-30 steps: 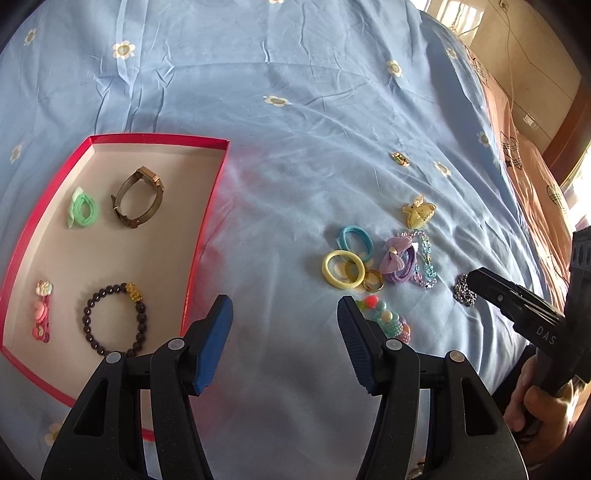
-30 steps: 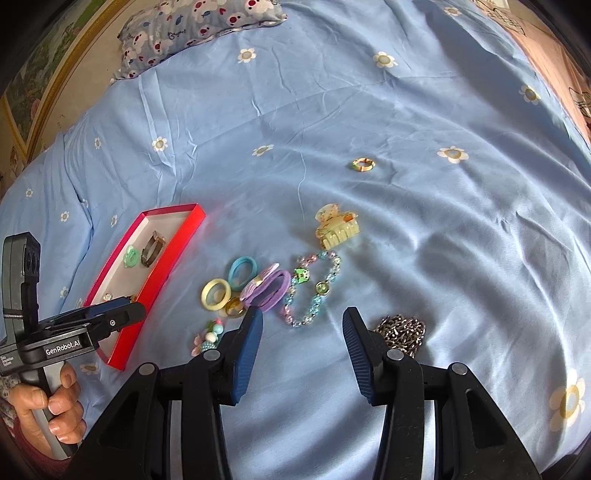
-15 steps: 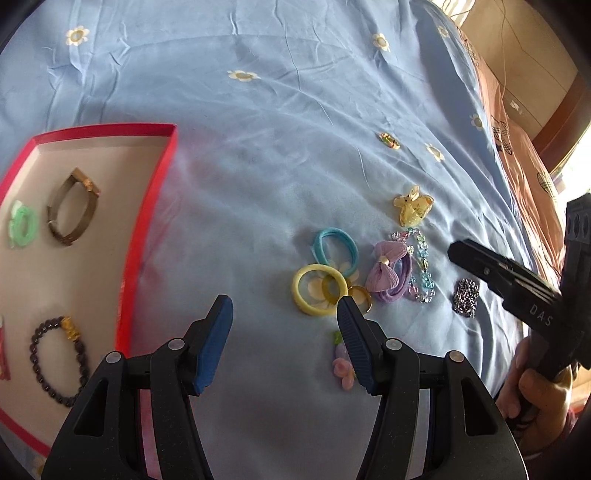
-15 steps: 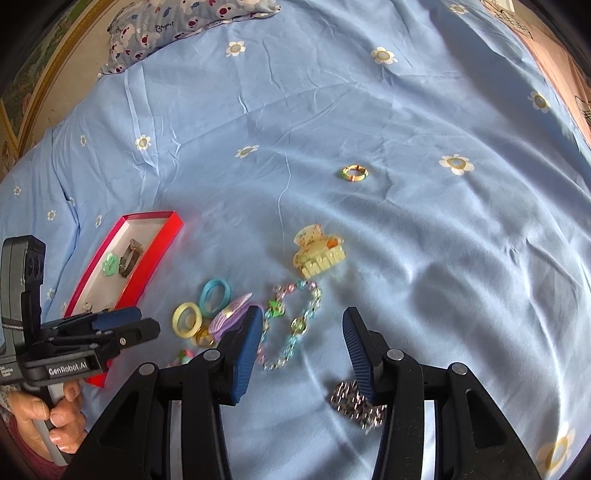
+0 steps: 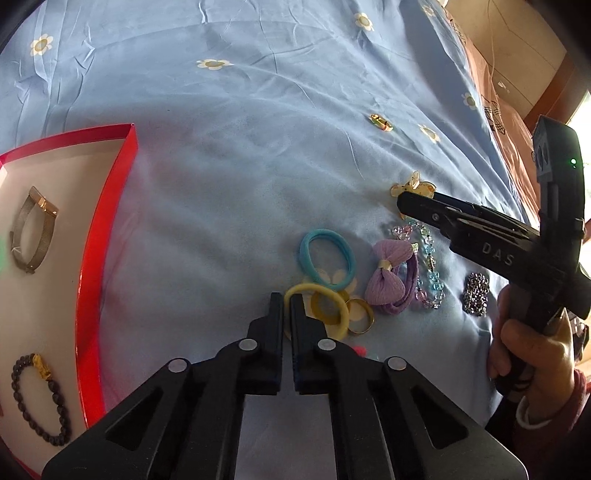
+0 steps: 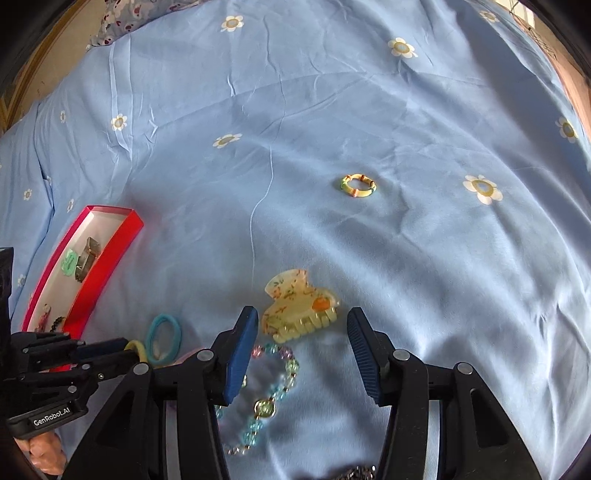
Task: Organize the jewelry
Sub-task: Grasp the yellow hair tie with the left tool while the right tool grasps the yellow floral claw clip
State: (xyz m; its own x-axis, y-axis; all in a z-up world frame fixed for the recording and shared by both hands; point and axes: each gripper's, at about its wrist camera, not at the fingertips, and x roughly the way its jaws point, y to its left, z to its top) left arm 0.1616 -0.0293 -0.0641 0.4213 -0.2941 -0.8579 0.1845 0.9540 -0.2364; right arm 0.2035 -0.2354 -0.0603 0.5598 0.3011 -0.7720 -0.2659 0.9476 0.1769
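Note:
My left gripper (image 5: 287, 303) is shut on the near rim of the yellow hair tie (image 5: 338, 301), which lies on the blue bedsheet beside a teal hair tie (image 5: 310, 258), a gold ring (image 5: 360, 317), a purple bow tie (image 5: 388, 282) and a clear bead bracelet (image 5: 430, 273). My right gripper (image 6: 301, 332) is open, its fingers on either side of the yellow floral claw clip (image 6: 295, 306). The bead bracelet (image 6: 266, 406) lies under it. The red-rimmed box (image 5: 107, 229) at left holds a mesh band (image 5: 31, 229) and a dark bead bracelet (image 5: 40, 398).
A small green-yellow ring (image 6: 357, 185) lies farther out on the sheet (image 6: 406, 258). A silver chain pile (image 5: 474, 293) sits by the right hand. A pink bead item (image 5: 358, 349) peeks out behind my left fingers. A patterned pillow (image 6: 122, 22) lies at the far edge.
My left gripper moved right from the box to the yellow hair tie and shut on it. My right gripper moved forward from the chain to straddle the claw clip, staying open.

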